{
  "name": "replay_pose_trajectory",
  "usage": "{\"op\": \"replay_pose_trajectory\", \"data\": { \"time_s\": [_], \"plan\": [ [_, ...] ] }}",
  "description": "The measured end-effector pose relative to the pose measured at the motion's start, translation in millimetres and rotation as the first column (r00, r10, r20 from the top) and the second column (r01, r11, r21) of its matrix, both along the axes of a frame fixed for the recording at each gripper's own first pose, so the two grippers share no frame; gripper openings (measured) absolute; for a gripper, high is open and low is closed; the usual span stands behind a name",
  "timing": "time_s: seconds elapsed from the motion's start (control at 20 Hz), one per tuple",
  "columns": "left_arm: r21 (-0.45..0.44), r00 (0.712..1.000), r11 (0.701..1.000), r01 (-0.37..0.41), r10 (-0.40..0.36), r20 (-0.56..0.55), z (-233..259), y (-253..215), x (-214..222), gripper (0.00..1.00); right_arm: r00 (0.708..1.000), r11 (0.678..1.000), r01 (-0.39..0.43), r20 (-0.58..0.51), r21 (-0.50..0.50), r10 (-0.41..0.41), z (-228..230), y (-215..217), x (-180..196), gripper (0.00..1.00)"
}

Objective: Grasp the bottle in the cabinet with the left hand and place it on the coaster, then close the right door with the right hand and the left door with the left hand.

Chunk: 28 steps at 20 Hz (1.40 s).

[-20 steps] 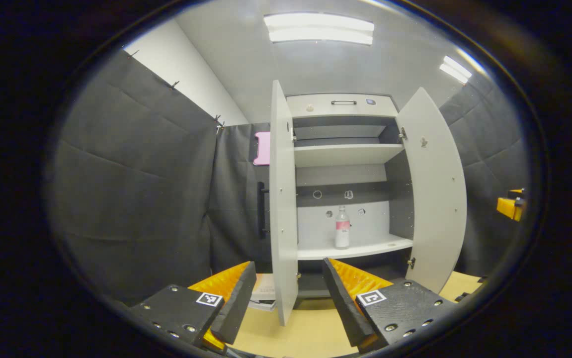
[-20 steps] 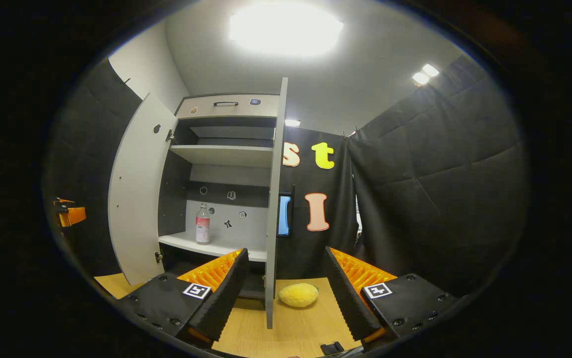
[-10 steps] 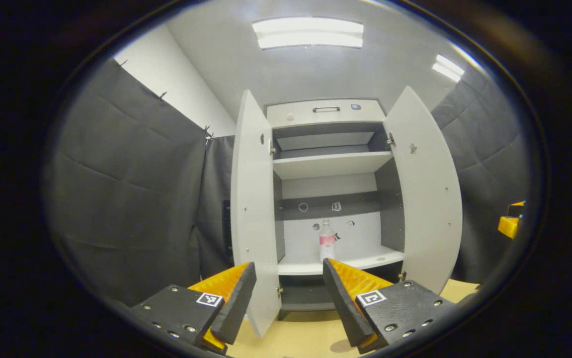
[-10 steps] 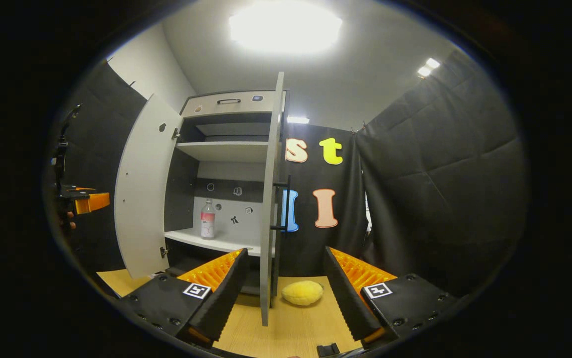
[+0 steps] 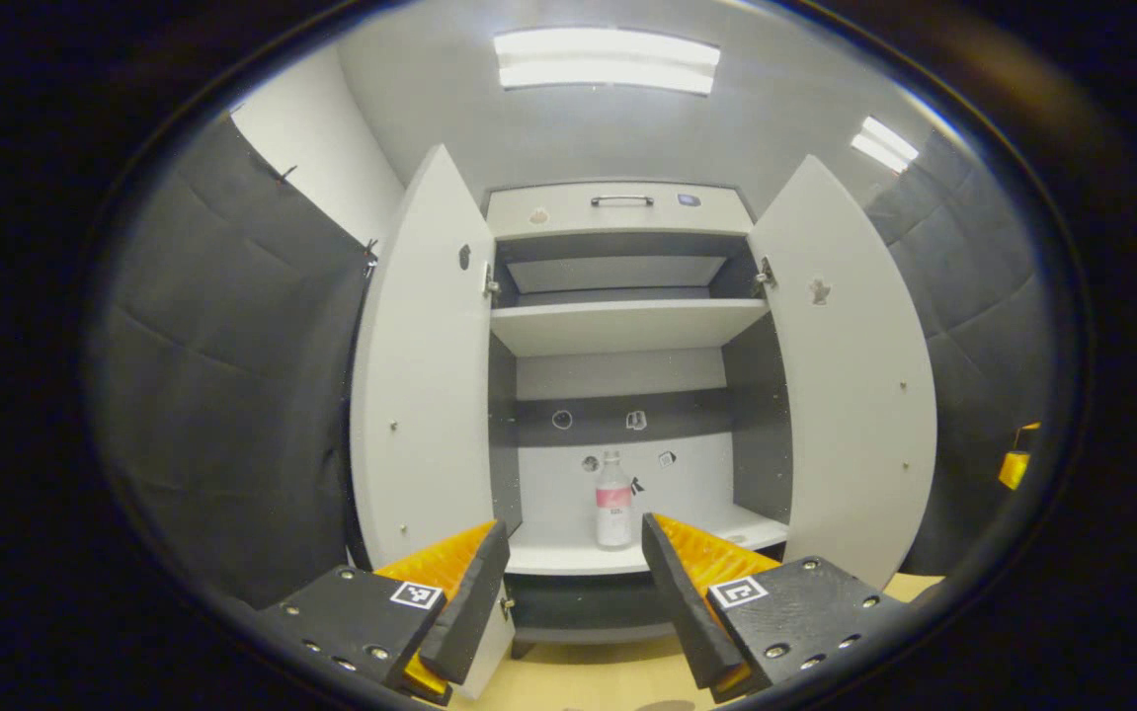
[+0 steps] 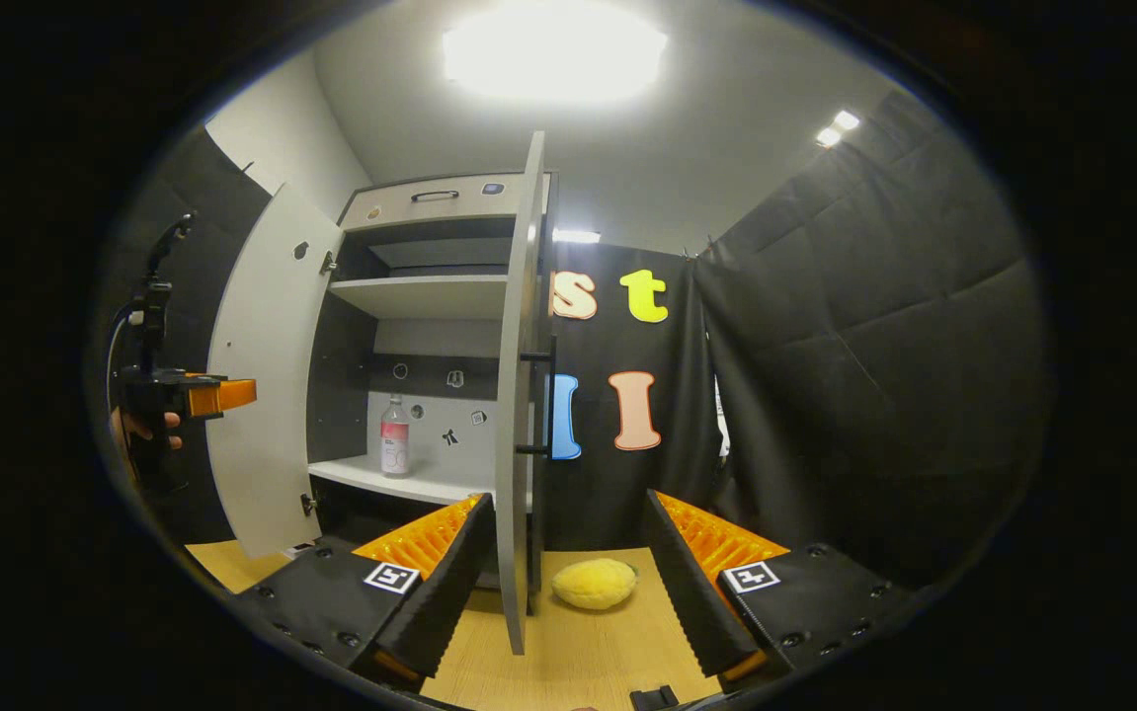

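A clear bottle [image 5: 613, 513] with a pink label stands upright on the lower shelf of the white cabinet [image 5: 617, 202]. Both doors are open. In the left gripper view the bottle appears between my left gripper's [image 5: 573, 602] open fingers, still far from them. In the right gripper view the bottle [image 6: 394, 436] is seen past the left door [image 6: 262, 375], and a hand holds the left gripper [image 6: 217, 395] in front of that door. My right gripper [image 6: 563, 592] is open and empty, facing the right door's edge [image 6: 519, 395]. A round yellow coaster [image 6: 595, 583] lies on the wooden table [image 6: 568, 662] beyond it.
The right door [image 5: 850, 375] carries a black handle [image 6: 540, 405] on its outer face. An upper shelf [image 5: 622, 326] is bare. Black cloth walls close in on both sides. A small black object [image 6: 654, 697] lies at the table's near edge. The right gripper [image 5: 1013, 469] shows at the far right.
The left gripper view has swung from the left door's edge to face the cabinet's inside, with the bottle now between its fingers. The left gripper has come further into the right gripper view.
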<state>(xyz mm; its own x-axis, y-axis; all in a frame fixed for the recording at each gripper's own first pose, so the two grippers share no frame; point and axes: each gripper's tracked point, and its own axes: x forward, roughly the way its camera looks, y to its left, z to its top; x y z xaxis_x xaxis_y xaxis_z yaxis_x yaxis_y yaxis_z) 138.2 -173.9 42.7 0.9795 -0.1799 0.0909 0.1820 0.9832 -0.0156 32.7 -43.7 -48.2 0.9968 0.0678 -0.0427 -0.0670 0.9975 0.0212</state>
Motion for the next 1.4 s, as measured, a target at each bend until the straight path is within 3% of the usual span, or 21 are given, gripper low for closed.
{"op": "replay_pose_trajectory", "data": {
  "time_s": [0.05,0.1,0.25,0.3,0.35,0.65,0.7,0.75,0.9,0.95,1.0,1.4],
  "plan": [
    [-0.004,1.000,1.000,0.013,-0.013,-0.007,-3,-6,14,0.88,1.000,1.000,0.006,0.000,-0.007,-0.006,-1,1,5,0.96],
    [-0.008,1.000,1.000,0.026,-0.026,-0.014,-6,-11,30,0.82,1.000,1.000,0.019,-0.002,-0.012,-0.019,-3,0,10,0.95],
    [-0.016,0.998,0.998,0.058,-0.058,-0.025,-15,-25,75,0.82,0.998,0.998,0.060,-0.016,-0.003,-0.060,-12,-2,24,0.96],
    [-0.021,0.997,0.997,0.074,-0.074,-0.025,-16,-32,88,0.88,0.997,0.997,0.078,-0.021,-0.005,-0.078,-14,-4,28,0.96],
    [-0.026,0.996,0.996,0.088,-0.089,-0.024,-16,-39,100,0.82,0.995,0.995,0.095,-0.025,-0.009,-0.095,-16,-6,32,0.96],
    [-0.050,0.987,0.987,0.150,-0.152,-0.046,-36,-71,178,0.82,0.981,0.982,0.187,-0.040,-0.021,-0.188,-24,-16,48,0.96],
    [-0.048,0.986,0.987,0.154,-0.156,-0.052,-42,-73,189,0.88,0.978,0.979,0.203,-0.040,-0.027,-0.204,-25,-19,49,0.96],
    [-0.046,0.986,0.987,0.154,-0.156,-0.059,-47,-76,202,0.82,0.974,0.975,0.221,-0.042,-0.036,-0.222,-27,-22,50,0.96],
    [-0.059,0.982,0.985,0.164,-0.169,-0.088,-69,-83,244,0.82,0.962,0.963,0.263,-0.057,-0.052,-0.266,-33,-26,51,0.96],
    [-0.057,0.980,0.984,0.167,-0.172,-0.099,-76,-87,257,0.88,0.957,0.959,0.279,-0.063,-0.056,-0.283,-36,-28,51,0.96],
    [-0.049,0.978,0.984,0.173,-0.177,-0.111,-85,-91,267,0.83,0.952,0.954,0.295,-0.071,-0.060,-0.299,-39,-30,51,0.96],
    [-0.007,0.965,0.976,0.215,-0.214,-0.151,-116,-110,327,0.82,0.929,0.934,0.349,-0.097,-0.078,-0.356,-47,-22,56,0.93]
  ]
}}
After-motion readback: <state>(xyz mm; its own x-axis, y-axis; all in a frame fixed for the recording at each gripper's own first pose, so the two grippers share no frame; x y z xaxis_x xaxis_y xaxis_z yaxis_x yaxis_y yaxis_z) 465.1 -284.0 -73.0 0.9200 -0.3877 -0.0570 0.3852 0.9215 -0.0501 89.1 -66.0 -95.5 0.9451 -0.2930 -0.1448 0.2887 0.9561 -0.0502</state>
